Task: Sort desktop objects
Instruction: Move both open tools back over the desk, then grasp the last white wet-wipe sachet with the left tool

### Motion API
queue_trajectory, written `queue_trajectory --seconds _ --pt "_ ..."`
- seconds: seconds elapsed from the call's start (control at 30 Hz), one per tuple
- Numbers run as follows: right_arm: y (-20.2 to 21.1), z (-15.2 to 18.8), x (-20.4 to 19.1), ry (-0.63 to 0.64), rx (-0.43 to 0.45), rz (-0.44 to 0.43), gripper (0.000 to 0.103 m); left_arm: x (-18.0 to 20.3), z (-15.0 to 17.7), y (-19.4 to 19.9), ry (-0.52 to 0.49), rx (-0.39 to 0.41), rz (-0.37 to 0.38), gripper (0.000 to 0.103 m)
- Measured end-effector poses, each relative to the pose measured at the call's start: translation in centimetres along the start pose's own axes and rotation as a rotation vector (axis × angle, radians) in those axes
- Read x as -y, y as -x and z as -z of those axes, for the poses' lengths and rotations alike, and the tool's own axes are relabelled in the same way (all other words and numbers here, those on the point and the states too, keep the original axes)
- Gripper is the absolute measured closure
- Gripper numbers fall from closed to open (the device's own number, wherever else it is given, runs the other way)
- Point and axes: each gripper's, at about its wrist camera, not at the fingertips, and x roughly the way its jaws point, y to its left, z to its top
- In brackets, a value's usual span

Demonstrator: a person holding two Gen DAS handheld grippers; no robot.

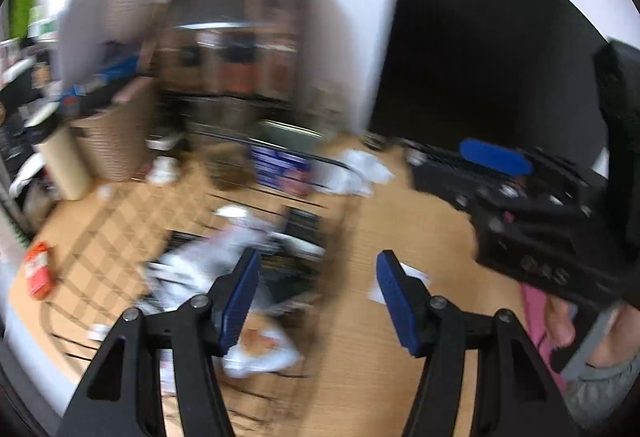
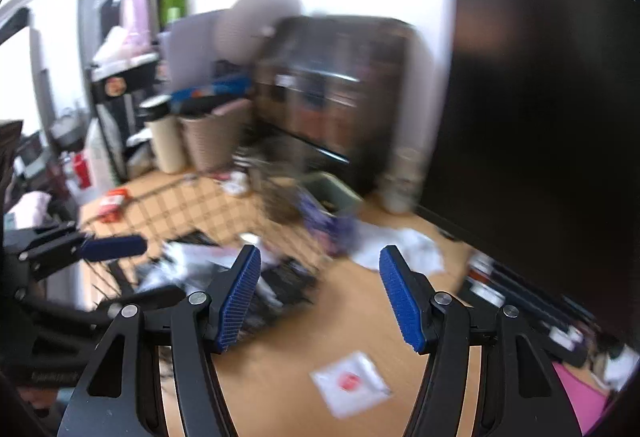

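Both claws are part way open and hold nothing: the left claw (image 1: 318, 301) hangs over a crumpled white bag (image 1: 260, 351) on the wooden worktop (image 1: 420, 229), and the right claw (image 2: 320, 301) hangs over a small flat packet with a red spot (image 2: 350, 383). That packet looks thin, light and slippery, so I think it is best pinched at one edge. Farther back sit a black wire rack (image 2: 180, 209), a red box (image 2: 114, 203) and a big dark screen (image 2: 540, 117), all blurry

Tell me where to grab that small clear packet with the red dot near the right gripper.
The packet lies flat on bare desk, below the open right gripper. Probably best to come from above and pinch across a raised edge or corner; blur hides which edge lifts.
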Motion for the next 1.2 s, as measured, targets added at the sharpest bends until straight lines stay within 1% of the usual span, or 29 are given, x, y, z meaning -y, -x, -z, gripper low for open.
queue_trajectory --seconds 0.07,0.13,0.27,0.3,0.37,0.43,0.53,0.63,0.67,0.73,0.87,1.1,1.13,1.2 --pt "0.4 1.4 2.4 -0.037 -0.024 0.042 0.042 2.6 0.3 -1.4 -0.054 -0.027 0.039 0.038" --pt "0.8 2.8 4.2 -0.066 -0.039 0.068 0.042 5.3 1.0 -3.5 -0.133 -0.060 0.052 0.038" --pt "0.6 6.5 7.8 -0.123 -0.096 0.113 0.042 8.3 2.3 -8.0 -0.228 -0.135 0.080 0.038" --pt "0.2 7.7 8.6 -0.135 -0.120 0.119 0.042 8.6 2.7 -9.5 -0.249 -0.166 0.065 0.038" --pt "-0.9 10.0 9.9 -0.156 -0.170 0.121 0.042 8.9 3.3 -11.3 -0.266 -0.199 0.043 0.038" --pt "-1.6 11.6 10.9 -0.183 -0.199 0.119 0.042 9.1 3.9 -12.9 -0.288 -0.233 0.048 0.038" --pt "-2.1 13.6 12.4 -0.218 -0.206 0.097 0.042 8.9 4.0 -14.9 -0.290 -0.264 0.020 0.037" --pt "-2.3 14.4 13.2 -0.239 -0.187 0.085 0.042 8.6 4.0 -16.3 -0.289 -0.296 0.037 0.037" --pt "-2.3 14.6 13.3 -0.244 -0.178 0.079 0.042 8.6 4.0 -16.7 -0.287 -0.296 0.042 0.031" --pt "-2.4 14.8 13.4 -0.254 -0.166 0.071 0.042 8.6 4.0 -17.0 -0.283 -0.291 0.050 0.025" --pt "-2.9 15.2 13.1 -0.264 -0.179 0.047 0.042 8.1 3.9 -17.2 -0.274 -0.278 0.060 0.018" --pt "-3.3 15.4 13.0 -0.273 -0.185 0.051 0.042 8.2 3.8 -17.3 -0.277 -0.270 0.064 0.018" --pt "-3.4 15.5 13.0 -0.275 -0.189 0.051 0.042 8.1 3.8 -17.2 -0.280 -0.269 0.065 0.019" --pt "-3.5 15.6 13.0 -0.280 -0.194 0.049 0.042 8.3 3.9 -17.0 -0.288 -0.264 0.071 0.024"
